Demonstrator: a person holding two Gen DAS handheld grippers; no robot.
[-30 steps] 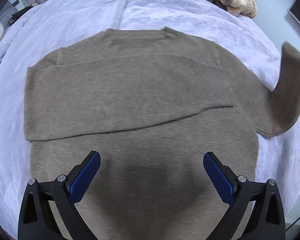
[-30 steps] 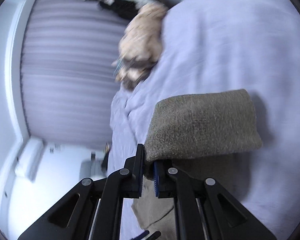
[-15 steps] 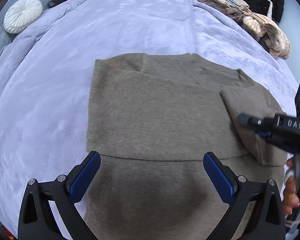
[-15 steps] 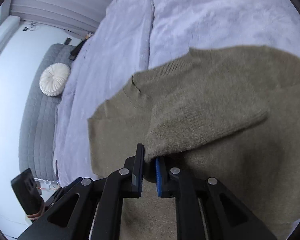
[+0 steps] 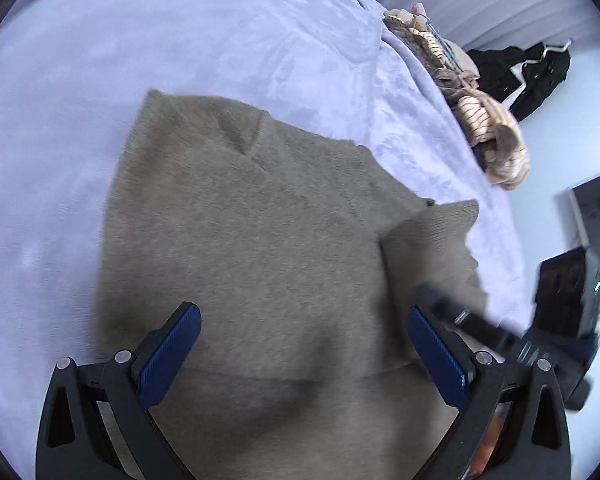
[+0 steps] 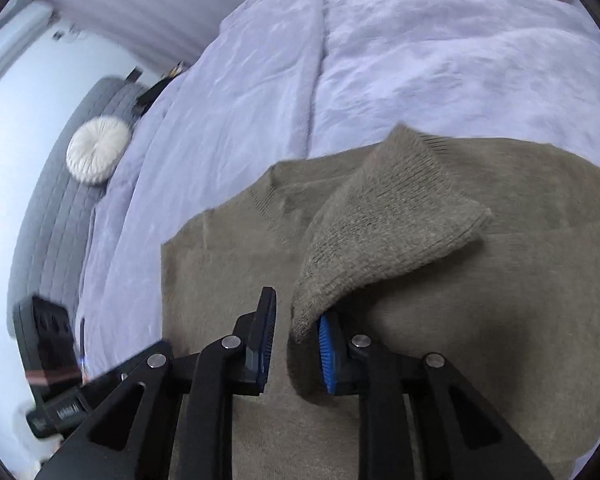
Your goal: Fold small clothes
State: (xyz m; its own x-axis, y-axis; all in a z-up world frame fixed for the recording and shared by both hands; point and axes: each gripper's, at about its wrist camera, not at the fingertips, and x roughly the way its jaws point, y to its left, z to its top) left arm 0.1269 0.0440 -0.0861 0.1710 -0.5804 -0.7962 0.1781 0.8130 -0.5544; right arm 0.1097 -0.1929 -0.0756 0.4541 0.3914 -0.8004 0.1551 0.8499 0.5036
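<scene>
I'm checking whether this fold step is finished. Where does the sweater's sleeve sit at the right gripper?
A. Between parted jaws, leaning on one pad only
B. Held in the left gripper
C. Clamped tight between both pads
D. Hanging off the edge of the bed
A: in the right wrist view the right gripper's jaws have just been opening, and the sleeve, laid over the sweater, leans on one pad, clear of the other.

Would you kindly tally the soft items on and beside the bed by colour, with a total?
Olive-brown: 1, the sweater, its sleeve laid over the body.
Lilac: 1, the blanket under it.
Beige and brown: 1, the heap of clothes; how many pieces is unclear.
Black: 1, the garment beyond the bed.
White: 1, the round cushion.
Total: 5
</scene>
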